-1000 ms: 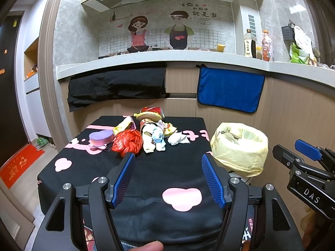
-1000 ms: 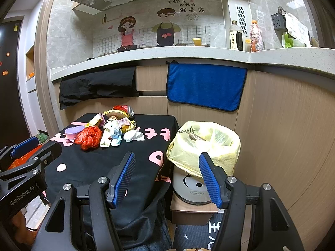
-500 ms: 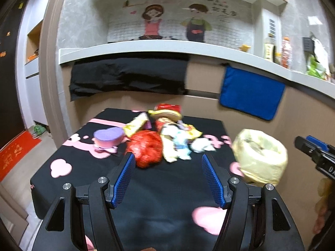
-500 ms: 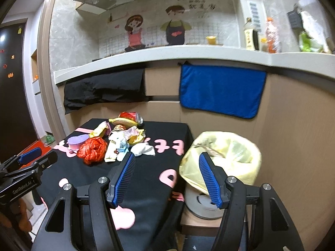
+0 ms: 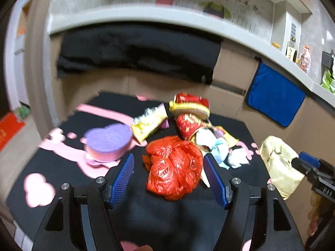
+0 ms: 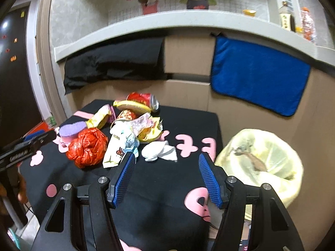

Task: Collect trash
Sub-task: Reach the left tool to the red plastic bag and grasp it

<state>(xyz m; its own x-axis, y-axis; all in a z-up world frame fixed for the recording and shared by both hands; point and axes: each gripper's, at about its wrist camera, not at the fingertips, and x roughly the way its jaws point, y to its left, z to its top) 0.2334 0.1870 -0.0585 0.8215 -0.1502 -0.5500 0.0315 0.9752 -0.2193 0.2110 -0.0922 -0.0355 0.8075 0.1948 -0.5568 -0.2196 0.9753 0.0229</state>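
A pile of trash lies on a black table with pink shapes [image 5: 178, 219]. A crumpled red plastic bag [image 5: 173, 170] is nearest; my open left gripper [image 5: 168, 179] frames it between its blue pads, just short of it. Behind lie a yellow wrapper [image 5: 149, 121], a red can [image 5: 191, 100], red and white wrappers and a white tissue [image 5: 237, 156]. My open, empty right gripper [image 6: 166, 179] hovers over the table in front of the white tissue [image 6: 159, 151], with the red bag [image 6: 88, 147] to its left. A bin lined with a yellow bag [image 6: 263, 161] stands at the table's right.
A pink and purple sponge [image 5: 108, 142] sits left of the red bag. A blue towel [image 6: 257, 73] and a black cloth [image 6: 113, 62] hang from the counter ledge behind. Bottles [image 6: 285, 18] stand on the counter. The left gripper [image 6: 25, 148] shows at the right wrist view's left edge.
Both grippers have moved forward toward the trash pile. The left gripper has closed in on the red bag, which now sits between its open fingers. Both stay open.
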